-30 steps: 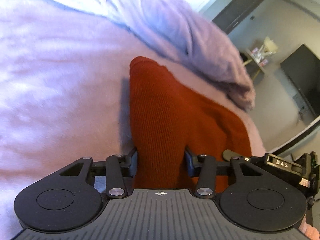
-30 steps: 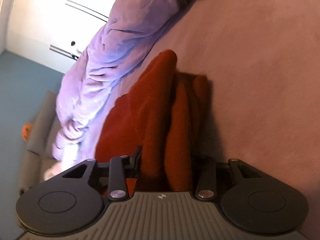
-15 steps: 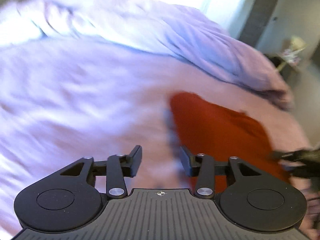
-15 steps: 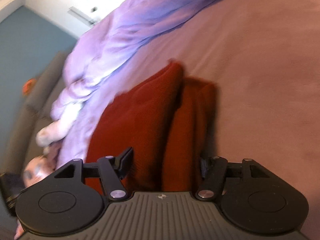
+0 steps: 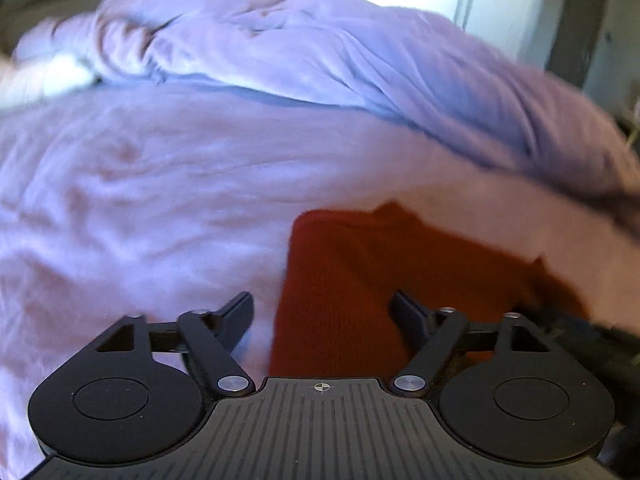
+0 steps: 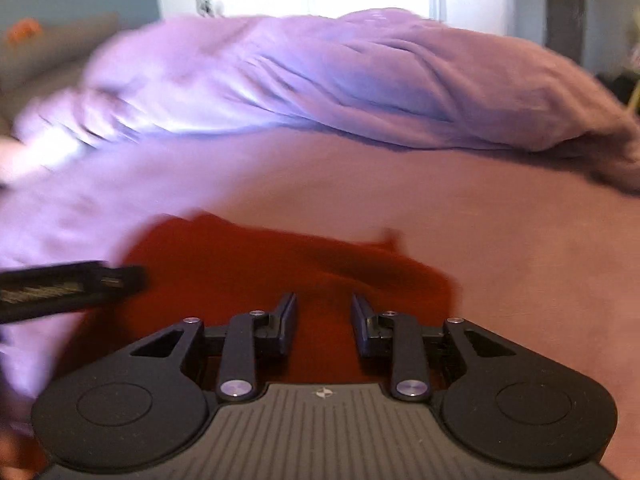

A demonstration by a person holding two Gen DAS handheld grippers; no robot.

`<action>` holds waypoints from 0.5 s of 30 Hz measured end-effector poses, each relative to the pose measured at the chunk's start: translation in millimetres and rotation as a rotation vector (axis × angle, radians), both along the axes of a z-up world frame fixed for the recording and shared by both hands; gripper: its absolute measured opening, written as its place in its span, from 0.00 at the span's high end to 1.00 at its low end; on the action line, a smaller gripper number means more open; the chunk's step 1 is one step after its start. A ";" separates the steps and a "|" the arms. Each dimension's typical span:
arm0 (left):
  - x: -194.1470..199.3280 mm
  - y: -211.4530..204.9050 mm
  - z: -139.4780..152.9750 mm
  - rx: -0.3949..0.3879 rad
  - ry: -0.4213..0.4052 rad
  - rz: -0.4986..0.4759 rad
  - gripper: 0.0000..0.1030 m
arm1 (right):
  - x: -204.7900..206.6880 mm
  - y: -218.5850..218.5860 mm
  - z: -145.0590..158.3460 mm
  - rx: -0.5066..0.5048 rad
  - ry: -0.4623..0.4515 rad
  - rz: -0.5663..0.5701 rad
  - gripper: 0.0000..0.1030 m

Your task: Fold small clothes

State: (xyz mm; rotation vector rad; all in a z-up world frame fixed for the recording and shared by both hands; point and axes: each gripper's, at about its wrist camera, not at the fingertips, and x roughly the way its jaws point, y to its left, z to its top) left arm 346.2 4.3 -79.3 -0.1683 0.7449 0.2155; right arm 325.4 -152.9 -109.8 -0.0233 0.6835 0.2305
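Observation:
A rust-red knit garment (image 5: 380, 260) lies folded and flat on the pink bed sheet (image 5: 120, 200). My left gripper (image 5: 322, 302) hovers over the garment's left edge. Its jaws are opening wide and its pads touch nothing. In the right wrist view the same garment (image 6: 240, 260) lies under my right gripper (image 6: 324, 304). That gripper's jaws are closing to a narrow gap, with red cloth showing beyond the gap and not pinched. The left gripper (image 6: 72, 288) shows as a dark blur at the left, the right gripper (image 5: 580, 328) as a blur at the right edge.
A crumpled lilac duvet (image 5: 320, 60) is heaped across the far side of the bed, seen again as the duvet (image 6: 340, 80). White doors and a wall stand behind it. Bare sheet (image 6: 520, 240) stretches to the right of the garment.
Both grippers have let go of the red garment and drawn back, and both views have rolled level. The left jaws have spread wide; the right jaws widened, then narrowed. The garment now lies flat.

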 end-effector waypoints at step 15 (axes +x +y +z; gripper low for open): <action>-14.4 7.8 3.4 -0.075 0.055 0.025 0.04 | -19.5 -5.7 -11.5 -0.041 -0.053 0.015 0.66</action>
